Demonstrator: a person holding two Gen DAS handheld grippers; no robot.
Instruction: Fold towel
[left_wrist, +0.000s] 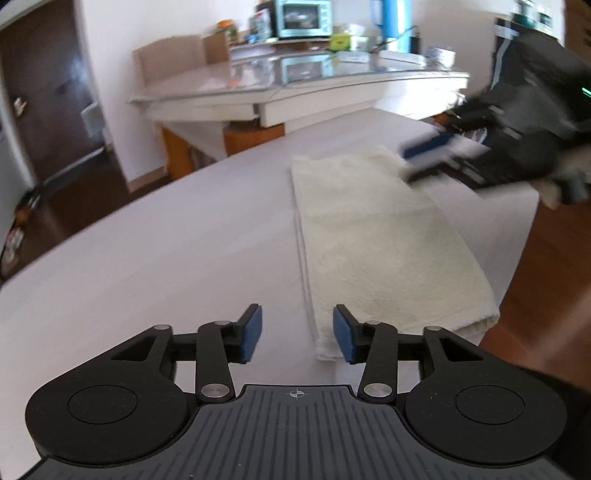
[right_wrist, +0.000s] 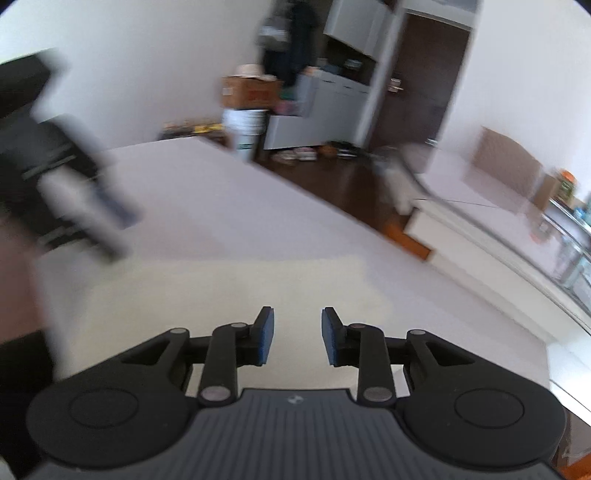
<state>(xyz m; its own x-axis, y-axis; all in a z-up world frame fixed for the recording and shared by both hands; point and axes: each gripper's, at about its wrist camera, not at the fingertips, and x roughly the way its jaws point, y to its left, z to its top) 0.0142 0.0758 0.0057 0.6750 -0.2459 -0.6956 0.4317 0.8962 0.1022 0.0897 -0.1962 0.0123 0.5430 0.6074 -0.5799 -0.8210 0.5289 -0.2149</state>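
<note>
One cream towel (left_wrist: 384, 236) lies folded into a long strip on the pale tabletop (left_wrist: 166, 251), running from the lower centre of the left wrist view up toward the upper right. Two grippers show: the left gripper (left_wrist: 297, 334) sits at the bottom centre with its two blue-padded fingers (left_wrist: 252, 332) spread apart and empty at the towel's near end. The right gripper (right_wrist: 297, 336) hovers over the towel's far end, its two fingers likewise apart, holding nothing.
</note>
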